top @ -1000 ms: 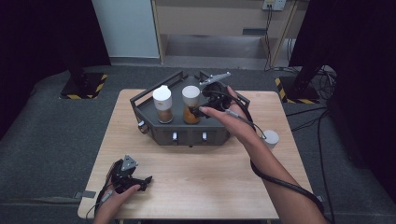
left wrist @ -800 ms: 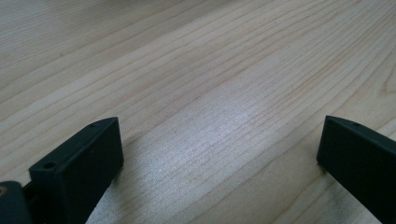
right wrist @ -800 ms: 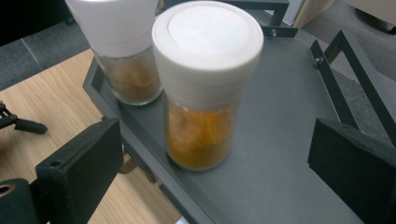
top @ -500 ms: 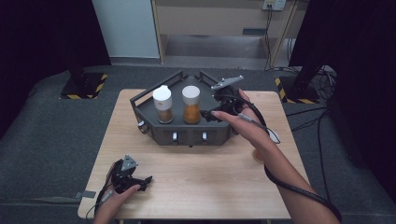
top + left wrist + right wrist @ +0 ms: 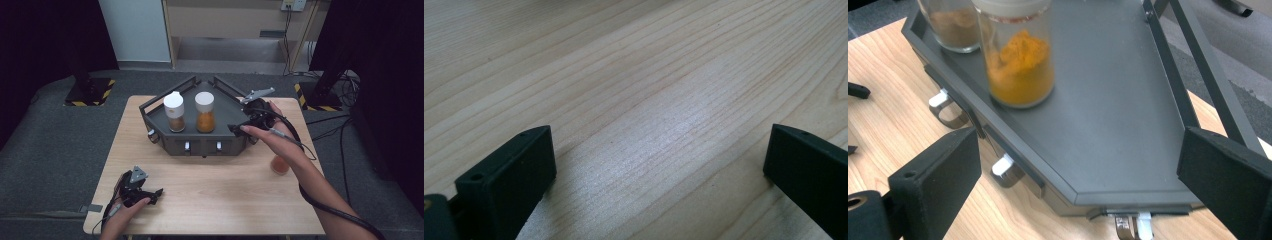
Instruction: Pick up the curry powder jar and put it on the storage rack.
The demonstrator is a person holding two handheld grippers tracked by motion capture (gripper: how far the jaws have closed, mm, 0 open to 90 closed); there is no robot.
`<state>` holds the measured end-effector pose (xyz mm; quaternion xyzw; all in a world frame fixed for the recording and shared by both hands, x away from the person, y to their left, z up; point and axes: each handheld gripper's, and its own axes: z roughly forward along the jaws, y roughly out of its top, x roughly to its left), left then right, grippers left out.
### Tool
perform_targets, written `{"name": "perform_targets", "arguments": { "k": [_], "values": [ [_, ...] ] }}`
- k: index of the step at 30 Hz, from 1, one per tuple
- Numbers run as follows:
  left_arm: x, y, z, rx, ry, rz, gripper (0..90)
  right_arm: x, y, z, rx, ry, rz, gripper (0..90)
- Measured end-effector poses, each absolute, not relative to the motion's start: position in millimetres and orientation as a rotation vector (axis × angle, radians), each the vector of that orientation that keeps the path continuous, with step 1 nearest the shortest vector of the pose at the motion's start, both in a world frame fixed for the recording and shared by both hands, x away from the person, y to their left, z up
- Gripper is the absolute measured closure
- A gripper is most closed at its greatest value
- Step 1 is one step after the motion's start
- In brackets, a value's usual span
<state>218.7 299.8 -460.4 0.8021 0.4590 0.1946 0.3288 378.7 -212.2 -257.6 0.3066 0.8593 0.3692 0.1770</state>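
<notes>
1. Turmeric-coloured spice jar [image 5: 205, 112] stands upright on the dark hexagonal tray [image 5: 227, 117] at the desk's far edge, just beside a second jar of brown spice [image 5: 174, 111] on its left; both have white lids.
2. A third jar with orange contents [image 5: 280, 165] sits on the desk [image 5: 225, 195] near the right edge, partly hidden behind the person's right forearm.
3. Small metal hooks [image 5: 945, 107] hang along the tray's front wall, and thin rails rise above the tray's far sides.
4. The right gripper [image 5: 245, 125] hovers over the tray's right end, its jaws wide apart and holding nothing; bare tray floor lies between it and the orange spice jar, so the two are near but not touching.
5. The right gripper view brings out the powder's level in the orange jar [image 5: 1018, 60] and the tray's raised lip, which the high view leaves too small to read.
6. The left gripper [image 5: 150, 192] rests near the desk's front left corner, well apart from the tray; the left gripper view shows its jaws spread over bare wood grain [image 5: 649, 100].
</notes>
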Motion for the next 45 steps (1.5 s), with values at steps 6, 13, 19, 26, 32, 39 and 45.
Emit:
{"name": "perform_targets", "arguments": {
  "k": [6, 13, 19, 26, 32, 39, 45],
  "values": [
    [218.5, 299.7, -460.7, 2.096, 1.202, 0.509, 0.0, 375.6, -221.2, -260.1, 0.870, 2.434, 1.038, 4.3],
    [218.6, 299.7, -460.7, 2.096, 1.202, 0.509, 0.0, 370.8, -232.0, -259.1, 0.888, 2.449, 1.069, 4.5],
    [218.5, 299.7, -460.7, 2.096, 1.202, 0.509, 0.0, 366.4, -234.8, -257.7, 0.896, 2.442, 1.037, 4.6],
    [218.6, 299.7, -460.7, 2.096, 1.202, 0.509, 0.0, 361.3, -241.7, -261.4, 0.886, 2.431, 1.020, 4.6],
    [218.5, 299.7, -460.7, 2.096, 1.202, 0.509, 0.0, 357.0, -253.1, -261.6, 0.897, 2.413, 1.003, 4.7],
    [218.5, 299.7, -460.7, 2.096, 1.202, 0.509, 0.0, 352.0, -271.7, -264.4, 0.926, 2.393, 0.995, 4.6],
    [218.5, 299.7, -460.7, 2.096, 1.202, 0.509, 0.0, 348.8, -288.5, -266.8, 0.955, 2.374, 1.005, 4.4]
  ]
}}
